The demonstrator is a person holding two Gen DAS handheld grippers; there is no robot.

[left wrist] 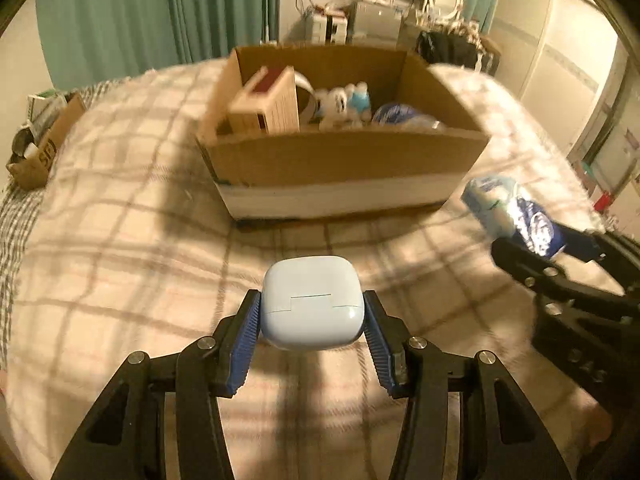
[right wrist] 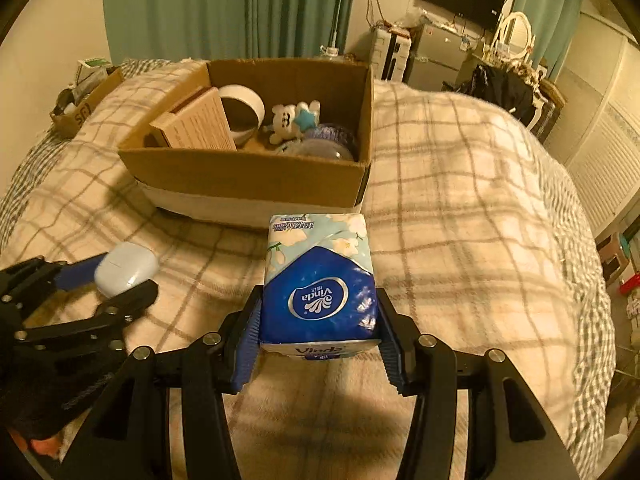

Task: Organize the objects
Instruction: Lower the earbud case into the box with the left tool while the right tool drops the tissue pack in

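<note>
My left claw [left wrist: 312, 316] clamped on earbud case [left wrist: 312, 304]. My right claw [right wrist: 318, 328] clamped on tissue pack [right wrist: 318, 280]. Both above bed [right wrist: 460, 200], near box [right wrist: 248, 176]. Step: carrying. Next: lift over box edge, drop inside.

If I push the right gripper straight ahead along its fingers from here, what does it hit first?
Most likely the near wall of the cardboard box. The right gripper, shut on the tissue pack, points at that wall's right part, so the pack's front end would touch first. Height is unclear; it might clear the rim.
</note>
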